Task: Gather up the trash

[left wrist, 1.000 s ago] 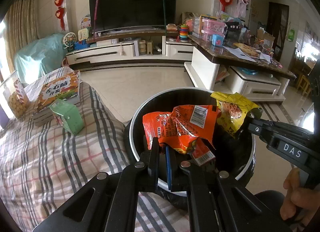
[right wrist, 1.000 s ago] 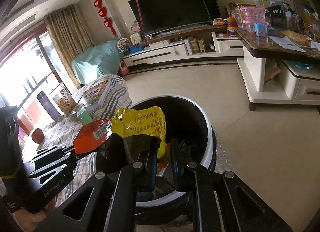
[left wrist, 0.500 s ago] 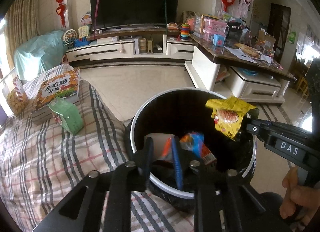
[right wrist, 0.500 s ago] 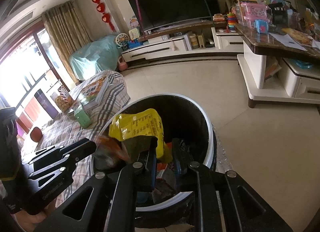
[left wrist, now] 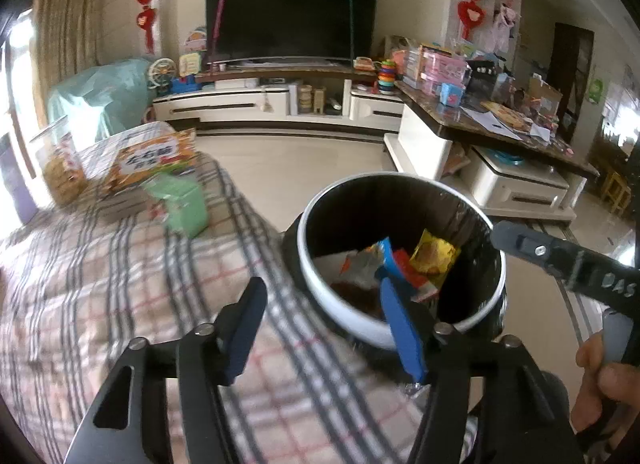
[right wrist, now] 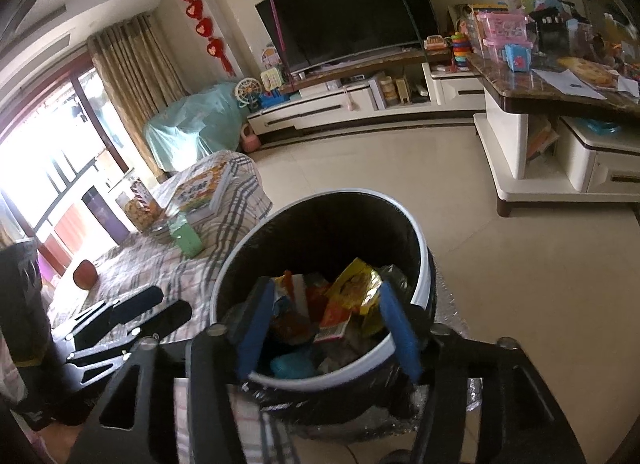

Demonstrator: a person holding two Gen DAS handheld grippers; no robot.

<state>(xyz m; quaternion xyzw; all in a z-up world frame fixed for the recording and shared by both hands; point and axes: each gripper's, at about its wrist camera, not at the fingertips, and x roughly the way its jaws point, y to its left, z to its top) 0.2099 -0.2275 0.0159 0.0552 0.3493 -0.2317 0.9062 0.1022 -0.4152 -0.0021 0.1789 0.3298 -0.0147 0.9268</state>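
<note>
Bin point(right wrist: 424, 264): wrappers point(right wrist: 352, 296) seen inside, below right gripper point(right wrist: 326, 328).
Grippers: left gripper point(left wrist: 324, 324) and right opening, nothing between jaws.
Left: no trash seen on surface point(left wrist: 100, 284).

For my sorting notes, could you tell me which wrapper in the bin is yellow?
The yellow wrapper lying toward the bin's right side; its neighbours are orange-red and blue.
</note>
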